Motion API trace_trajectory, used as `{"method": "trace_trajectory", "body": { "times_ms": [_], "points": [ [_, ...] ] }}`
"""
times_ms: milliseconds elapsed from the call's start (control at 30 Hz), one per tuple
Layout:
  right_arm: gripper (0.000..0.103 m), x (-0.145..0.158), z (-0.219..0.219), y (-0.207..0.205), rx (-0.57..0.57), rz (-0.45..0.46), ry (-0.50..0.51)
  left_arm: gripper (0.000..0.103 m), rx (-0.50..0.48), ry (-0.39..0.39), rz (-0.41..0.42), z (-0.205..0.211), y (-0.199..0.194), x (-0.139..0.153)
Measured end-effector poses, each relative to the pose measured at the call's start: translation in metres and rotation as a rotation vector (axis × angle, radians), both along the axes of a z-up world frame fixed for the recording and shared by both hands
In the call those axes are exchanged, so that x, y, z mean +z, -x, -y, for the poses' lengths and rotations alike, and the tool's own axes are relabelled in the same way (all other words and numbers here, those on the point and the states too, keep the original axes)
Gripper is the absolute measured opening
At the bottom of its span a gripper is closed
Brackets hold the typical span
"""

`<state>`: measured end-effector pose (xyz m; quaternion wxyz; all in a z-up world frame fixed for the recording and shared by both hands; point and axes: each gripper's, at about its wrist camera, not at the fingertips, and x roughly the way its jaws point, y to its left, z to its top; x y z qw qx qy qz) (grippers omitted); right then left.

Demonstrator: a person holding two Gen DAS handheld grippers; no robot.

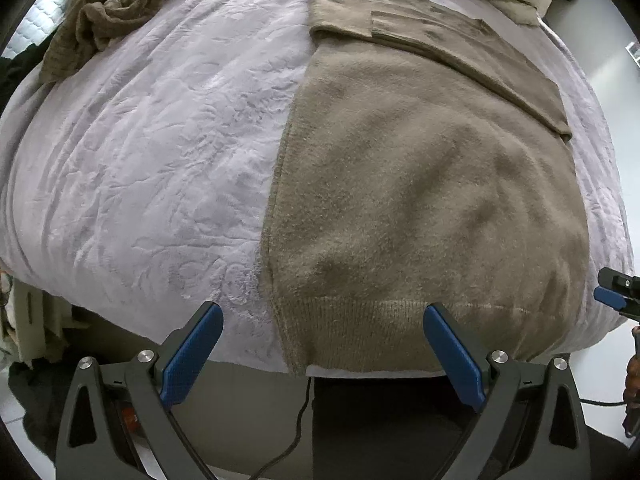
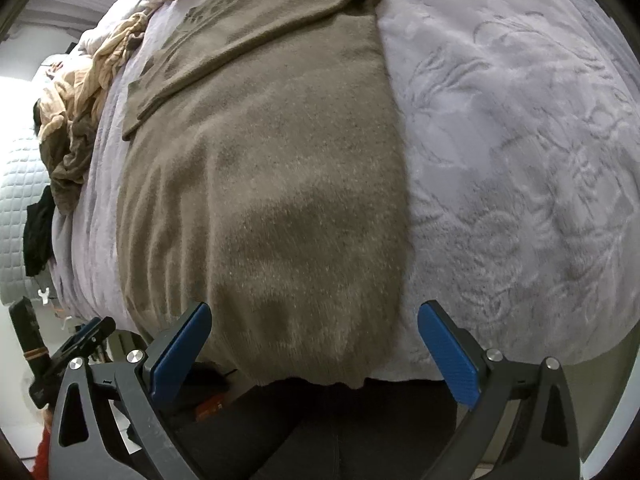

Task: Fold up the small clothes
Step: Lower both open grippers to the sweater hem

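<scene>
Item 1: taupe knit sweater (image 1: 420, 184), lying flat on a pale lilac embossed bedspread (image 1: 140, 160), its ribbed hem (image 1: 360, 320) hanging at the near edge of the bed and 1 sleeve (image 1: 460, 52) lying folded across the upper body.

Item 2: left gripper (image 1: 323, 354), its jaws standing wide apart and gripping nothing, hovering just before the hem, its blue pads (image 1: 192, 360) straddling the sweater's left corner.

Item 3: right gripper (image 2: 314, 354), likewise spread wide and empty, sitting at the hem near the sweater's right edge.

Item 4: crumpled brown garment (image 1: 100, 28), lying at the far left of the bed, well apart from the sweater.

Item 5: beige cloth heap (image 2: 76, 92), resting beside that garment.

Item 6: black cable (image 1: 300, 424), trailing below the bed edge.
</scene>
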<state>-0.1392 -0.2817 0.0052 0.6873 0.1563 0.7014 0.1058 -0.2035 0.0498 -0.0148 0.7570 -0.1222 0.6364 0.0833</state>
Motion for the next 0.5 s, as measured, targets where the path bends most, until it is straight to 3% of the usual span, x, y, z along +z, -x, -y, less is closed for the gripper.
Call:
{"method": "trace_trajectory", "body": {
  "times_ms": [333,500],
  "points": [
    [0.103,-0.012,0.008,0.012,-0.006,-0.001,-0.031,0.101,-0.015,0.059,0.036,-0.015,0.004,-0.015],
    [0.103,-0.027,0.009,0.021,0.012,-0.020,-0.051,0.101,-0.035,0.103,0.016,-0.014,0.004,-0.032]
  ]
}}
